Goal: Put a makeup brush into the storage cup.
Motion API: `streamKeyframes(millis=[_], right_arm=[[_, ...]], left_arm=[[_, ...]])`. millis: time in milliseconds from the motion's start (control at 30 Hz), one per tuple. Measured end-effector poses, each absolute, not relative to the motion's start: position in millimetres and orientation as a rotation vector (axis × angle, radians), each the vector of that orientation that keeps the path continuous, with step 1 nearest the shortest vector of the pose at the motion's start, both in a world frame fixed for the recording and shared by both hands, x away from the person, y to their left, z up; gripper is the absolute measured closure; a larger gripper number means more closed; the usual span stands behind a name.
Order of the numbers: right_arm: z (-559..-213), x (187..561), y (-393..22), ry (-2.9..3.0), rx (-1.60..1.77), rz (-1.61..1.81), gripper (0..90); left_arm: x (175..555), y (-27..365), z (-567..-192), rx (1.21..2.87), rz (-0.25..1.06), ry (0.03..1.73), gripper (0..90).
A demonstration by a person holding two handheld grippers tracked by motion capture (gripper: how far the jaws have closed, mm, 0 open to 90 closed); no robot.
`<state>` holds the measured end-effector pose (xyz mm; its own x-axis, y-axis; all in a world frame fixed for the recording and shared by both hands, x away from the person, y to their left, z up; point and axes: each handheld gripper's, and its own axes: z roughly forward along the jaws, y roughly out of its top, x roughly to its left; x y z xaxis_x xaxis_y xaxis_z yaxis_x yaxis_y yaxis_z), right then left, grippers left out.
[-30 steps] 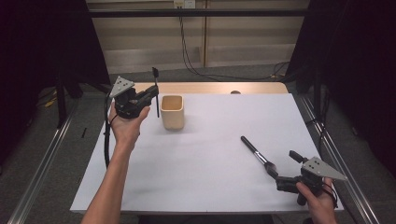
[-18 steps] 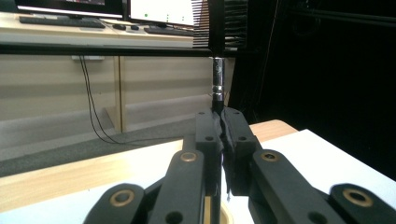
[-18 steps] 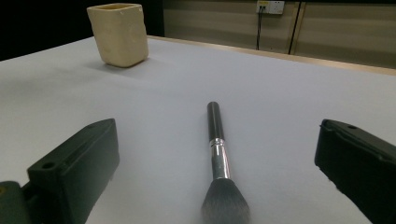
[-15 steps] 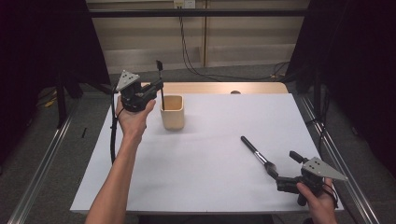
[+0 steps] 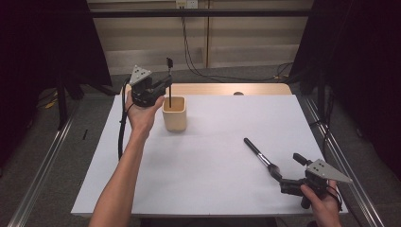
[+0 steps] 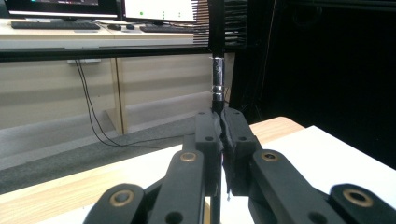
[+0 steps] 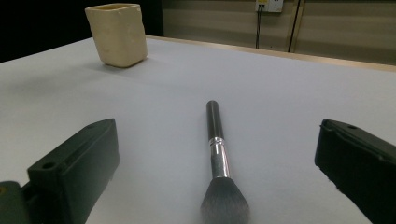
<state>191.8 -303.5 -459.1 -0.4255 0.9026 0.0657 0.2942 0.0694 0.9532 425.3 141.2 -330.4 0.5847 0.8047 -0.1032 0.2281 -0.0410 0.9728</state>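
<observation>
Holding a thin black brush (image 5: 169, 80) upright, the left gripper (image 5: 163, 86) is clamped shut on its handle above the beige cup (image 5: 174, 114), and the lower end of the handle reaches down into the cup's mouth. In the left gripper view the two black jaws press together on the stem just below a silver band, and the bristle end rises out of the top of the picture. The cup stands on the white table (image 5: 213, 142) toward its far left part, just beside the person's left hand (image 5: 140, 113). A second brush (image 5: 258, 154), with a black handle, a silver collar and a dark fluffy head, lies flat on the table near the right front corner, well apart from the cup. The right gripper (image 5: 283, 182) sits low at that brush's head, its jaws spread wide with the head between them and neither pad touching it, as the right gripper view shows. No brand, label or readable writing can be made out on the cup, the brushes or the grippers.
</observation>
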Motion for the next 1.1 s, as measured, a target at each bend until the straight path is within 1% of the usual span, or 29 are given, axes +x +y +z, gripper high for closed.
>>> streamKeyframes(millis=[300,600,1100], right_arm=[[-459,191,-304,1.780,1.188,1.367,0.0],[-459,191,-302,1.788,1.177,1.366,0.0],[-459,191,-303,1.791,1.180,1.364,0.0]], left_arm=[[438,141,-340,1.595,0.603,0.904,86.1],[445,140,-349,1.603,0.594,0.916,86.1],[448,138,-372,1.653,0.586,0.946,86.1]])
